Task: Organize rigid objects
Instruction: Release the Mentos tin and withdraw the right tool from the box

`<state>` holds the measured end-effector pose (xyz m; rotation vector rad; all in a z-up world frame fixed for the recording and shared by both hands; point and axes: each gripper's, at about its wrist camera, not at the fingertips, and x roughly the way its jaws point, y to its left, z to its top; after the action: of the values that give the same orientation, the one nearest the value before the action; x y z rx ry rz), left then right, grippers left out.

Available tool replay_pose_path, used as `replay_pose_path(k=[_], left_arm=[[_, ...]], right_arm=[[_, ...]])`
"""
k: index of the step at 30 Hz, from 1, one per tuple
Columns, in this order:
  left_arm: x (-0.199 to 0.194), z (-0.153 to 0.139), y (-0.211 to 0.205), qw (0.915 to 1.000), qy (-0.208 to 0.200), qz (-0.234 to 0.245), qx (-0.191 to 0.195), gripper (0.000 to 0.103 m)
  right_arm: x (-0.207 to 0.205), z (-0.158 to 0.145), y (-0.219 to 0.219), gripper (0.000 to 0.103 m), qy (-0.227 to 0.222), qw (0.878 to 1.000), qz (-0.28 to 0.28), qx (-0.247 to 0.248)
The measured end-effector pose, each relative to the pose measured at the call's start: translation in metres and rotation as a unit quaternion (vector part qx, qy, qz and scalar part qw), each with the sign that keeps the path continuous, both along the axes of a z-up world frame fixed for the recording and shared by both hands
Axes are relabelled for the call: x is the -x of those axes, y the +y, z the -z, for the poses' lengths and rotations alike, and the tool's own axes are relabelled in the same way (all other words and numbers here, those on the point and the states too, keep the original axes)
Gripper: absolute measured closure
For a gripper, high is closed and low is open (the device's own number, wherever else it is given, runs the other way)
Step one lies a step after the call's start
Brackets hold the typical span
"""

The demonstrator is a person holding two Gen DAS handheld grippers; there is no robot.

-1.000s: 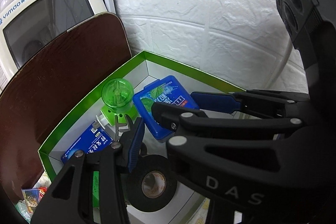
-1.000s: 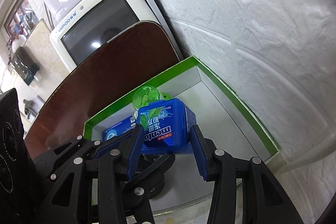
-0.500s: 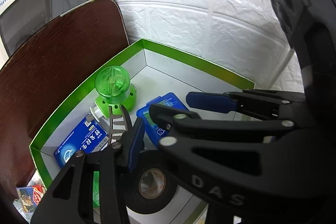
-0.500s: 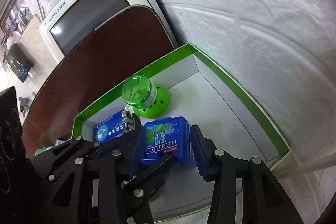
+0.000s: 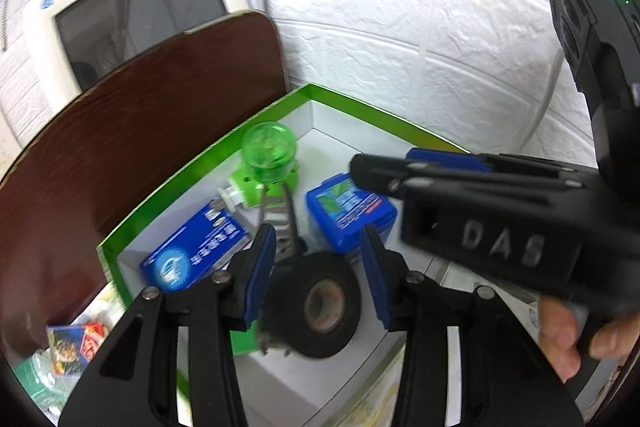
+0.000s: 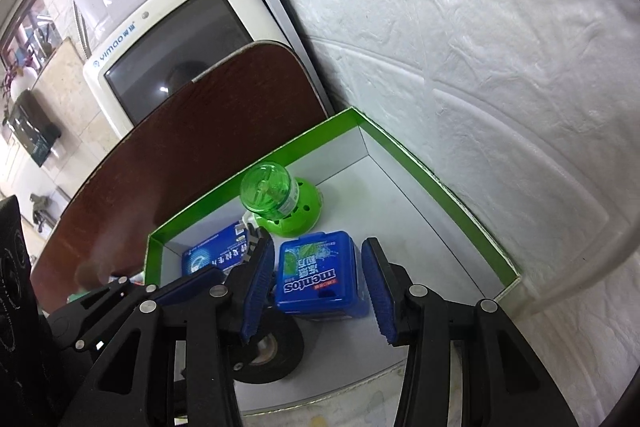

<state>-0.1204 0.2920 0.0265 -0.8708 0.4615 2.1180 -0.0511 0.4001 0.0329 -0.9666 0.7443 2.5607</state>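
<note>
Inside, the green-rimmed box (image 6: pixel 460 195) holds a mints tin (image 6: pixel 318 273), tape roll (image 5: pixel 316 307) and green bottle (image 6: pixel 266 193); both jaws spread.

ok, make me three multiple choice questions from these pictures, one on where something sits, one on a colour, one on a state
1. Where does the black tape roll lie?
A. inside the green-edged box
B. on the monitor
C. on the brown board

2. What colour is the mints box?
A. red
B. blue
C. yellow

3. How does the right gripper stand at the mints box?
A. clamped on it
B. jaws open, either side of it
C. far away

Answers: 1 A, it lies on the box floor. 2 B, its lid is blue. 3 B, gaps show beside both pads.
</note>
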Motion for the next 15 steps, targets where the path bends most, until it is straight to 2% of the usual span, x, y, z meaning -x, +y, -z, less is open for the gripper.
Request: replay_pose_path(k=[5,7,9,15], left_arm=[[-0.001,-0.008,-0.031,0.9995,0.009,-0.03,-0.007,0.058],[-0.001,-0.013,-0.048,0.9988,0.013,-0.044,-0.014,0.053],[-0.003,-0.018,-0.067,0.9976,0.022,-0.062,-0.022,0.044],[0.002,-0.022,-0.127,0.9916,0.028,-0.121,-0.036,0.044]], right_arm=[[-0.003,-0.011,-0.015,0.056,0.01,1.0,-0.004,-0.005],[-0.004,-0.017,-0.023,0.056,0.014,1.0,-0.008,-0.009],[-0.004,-0.023,-0.033,0.056,0.018,1.0,-0.015,-0.014],[0.003,-0.033,-0.07,0.056,0.022,0.998,-0.055,-0.021]])
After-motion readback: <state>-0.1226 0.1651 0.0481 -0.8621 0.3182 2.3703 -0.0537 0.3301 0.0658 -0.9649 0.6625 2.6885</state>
